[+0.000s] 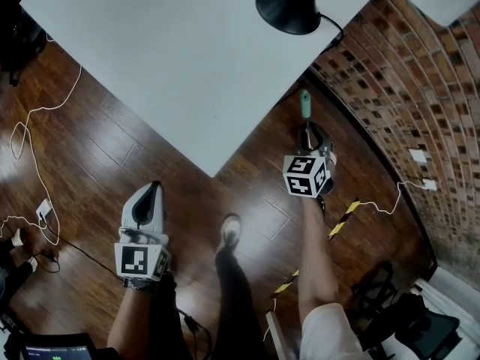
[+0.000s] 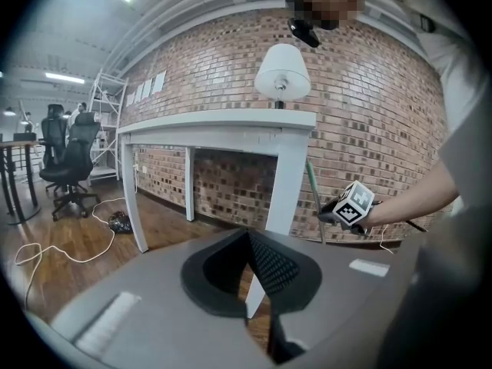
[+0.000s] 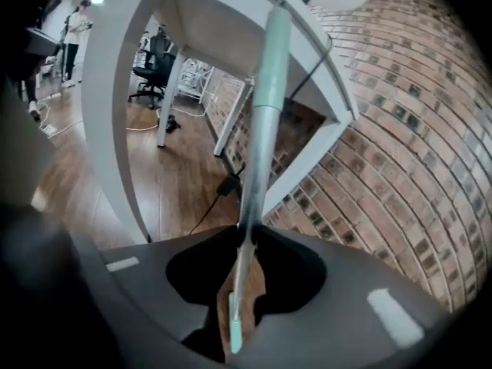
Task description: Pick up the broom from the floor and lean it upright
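Right claw [image 3: 244, 231] pinches the broom handle [image 3: 265, 91] near the brick wall [image 3: 400, 129]; left claw [image 2: 247, 238] is pressed together

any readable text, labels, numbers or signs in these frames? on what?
No readable words or numbers.
Right marker cube: black-and-white square pattern, no letters.
Left marker cube: same.
Screen, bottom left of head view: too small to read.
Sheets on brick wall: too small to read.
Yellow-black floor tape: stripes only.
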Demonstrator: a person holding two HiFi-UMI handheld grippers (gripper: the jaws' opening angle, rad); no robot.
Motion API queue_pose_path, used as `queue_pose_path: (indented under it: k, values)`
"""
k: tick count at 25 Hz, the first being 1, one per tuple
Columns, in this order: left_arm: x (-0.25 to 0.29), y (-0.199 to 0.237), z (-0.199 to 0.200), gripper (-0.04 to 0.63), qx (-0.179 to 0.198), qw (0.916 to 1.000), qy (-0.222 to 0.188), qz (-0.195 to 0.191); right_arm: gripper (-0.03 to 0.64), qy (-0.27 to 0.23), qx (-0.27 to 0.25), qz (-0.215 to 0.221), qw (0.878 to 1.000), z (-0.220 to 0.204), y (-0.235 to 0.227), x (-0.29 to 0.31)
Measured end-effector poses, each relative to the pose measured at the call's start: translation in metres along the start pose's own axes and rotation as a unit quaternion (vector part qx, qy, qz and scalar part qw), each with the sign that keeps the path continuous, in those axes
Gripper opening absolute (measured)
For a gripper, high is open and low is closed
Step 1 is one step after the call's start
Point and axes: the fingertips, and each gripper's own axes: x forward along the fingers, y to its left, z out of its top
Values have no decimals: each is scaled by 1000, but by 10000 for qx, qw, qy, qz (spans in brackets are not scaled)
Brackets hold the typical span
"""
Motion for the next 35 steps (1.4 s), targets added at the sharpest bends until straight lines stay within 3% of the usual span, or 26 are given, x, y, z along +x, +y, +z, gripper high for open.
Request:
queue_pose_path:
  k: [5, 16, 20, 23, 29, 35]
  values:
    - [0, 1, 3, 2, 53, 9999, -58, -71, 91, -31, -471, 352, 9983, 12, 45, 14]
    - [4, -13, 9, 2, 56, 9999, -115, -113, 91, -284, -21, 767, 9966, 47, 69, 16]
    - [2, -14, 9, 2, 135, 9998, -116, -135, 89, -424, 306, 732, 9959, 49, 66, -3]
    - [-2, -11, 4, 2, 129, 9999, 68, -18, 89, -363, 291, 792, 9958, 54, 70, -2]
    - [-2, -16, 5, 2, 140, 9999, 38, -74, 91, -222, 499, 816, 9952, 70, 64, 7]
    - [-2, -18, 1, 2, 144, 9999, 83, -44, 92, -451, 517, 755, 9948, 71, 63, 6]
